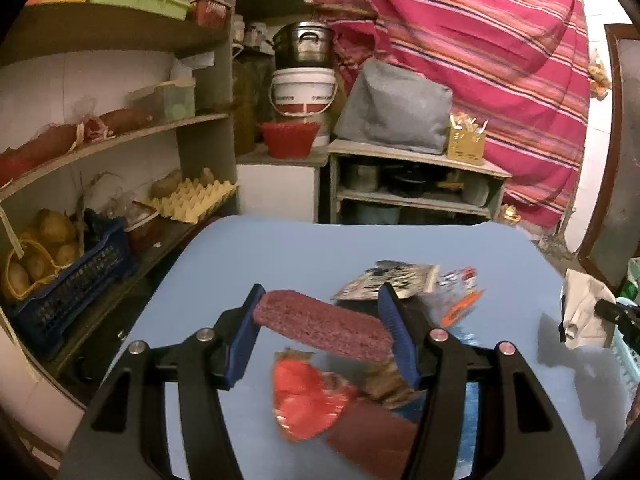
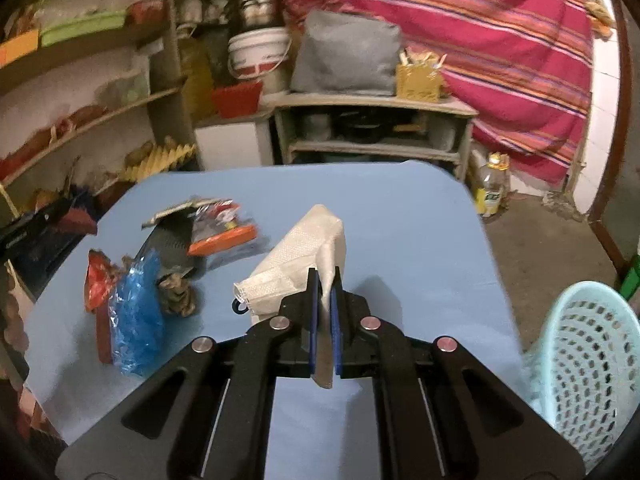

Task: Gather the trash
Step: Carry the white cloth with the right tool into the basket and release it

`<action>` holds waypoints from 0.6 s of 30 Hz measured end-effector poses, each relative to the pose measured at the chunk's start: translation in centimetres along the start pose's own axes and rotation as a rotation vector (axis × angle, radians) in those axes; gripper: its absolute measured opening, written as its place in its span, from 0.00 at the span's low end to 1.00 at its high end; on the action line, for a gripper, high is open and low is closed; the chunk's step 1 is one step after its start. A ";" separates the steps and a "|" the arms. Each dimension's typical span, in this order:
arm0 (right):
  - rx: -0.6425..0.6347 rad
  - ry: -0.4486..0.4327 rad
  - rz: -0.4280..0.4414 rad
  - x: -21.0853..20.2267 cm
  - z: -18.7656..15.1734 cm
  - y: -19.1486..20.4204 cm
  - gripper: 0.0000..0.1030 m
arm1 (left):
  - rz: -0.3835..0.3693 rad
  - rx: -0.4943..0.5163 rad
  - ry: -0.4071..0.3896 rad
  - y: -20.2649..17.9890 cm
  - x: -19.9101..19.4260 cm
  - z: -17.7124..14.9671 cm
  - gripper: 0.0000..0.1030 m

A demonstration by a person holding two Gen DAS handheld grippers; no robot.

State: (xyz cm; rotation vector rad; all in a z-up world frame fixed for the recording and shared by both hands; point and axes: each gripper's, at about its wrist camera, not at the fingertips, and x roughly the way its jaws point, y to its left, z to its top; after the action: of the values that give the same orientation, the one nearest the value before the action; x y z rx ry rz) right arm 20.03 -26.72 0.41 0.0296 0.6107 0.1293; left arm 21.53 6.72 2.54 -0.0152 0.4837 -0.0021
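Observation:
My left gripper (image 1: 320,316) is shut on a maroon scrub sponge (image 1: 324,326), held crosswise between the blue pads above the blue table (image 1: 224,264). My right gripper (image 2: 325,280) is shut on a folded white paper napkin (image 2: 298,260), lifted off the table; the napkin (image 1: 584,308) also shows at the right edge of the left wrist view. On the table lie a red wrapper (image 1: 306,400), a printed black-and-white packet (image 1: 390,280), an orange-and-clear wrapper (image 2: 224,232) and a crumpled blue plastic bag (image 2: 136,312).
A pale turquoise perforated basket (image 2: 588,364) stands off the table's right side. Shelves with an egg tray (image 1: 192,198), potatoes and a dark crate (image 1: 68,292) run along the left. A low shelf unit (image 1: 412,188) and striped cloth (image 1: 480,60) stand behind. A bottle (image 2: 491,190) sits on the floor.

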 end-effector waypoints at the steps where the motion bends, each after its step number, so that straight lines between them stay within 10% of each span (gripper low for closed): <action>1: 0.017 -0.014 -0.007 -0.9 0.1 -1.1 0.06 | -0.002 0.016 0.003 -1.0 -0.3 0.2 0.56; 18: 0.152 -0.107 -0.203 -11.5 -2.9 -16.9 0.06 | -0.213 0.088 -0.002 -19.1 -3.9 1.0 0.56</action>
State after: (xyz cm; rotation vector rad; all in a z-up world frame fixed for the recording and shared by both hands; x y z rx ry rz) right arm 10.95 -44.96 3.45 0.1203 0.5124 -0.1150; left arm 18.55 -12.38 5.50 0.0200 0.4774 -0.2320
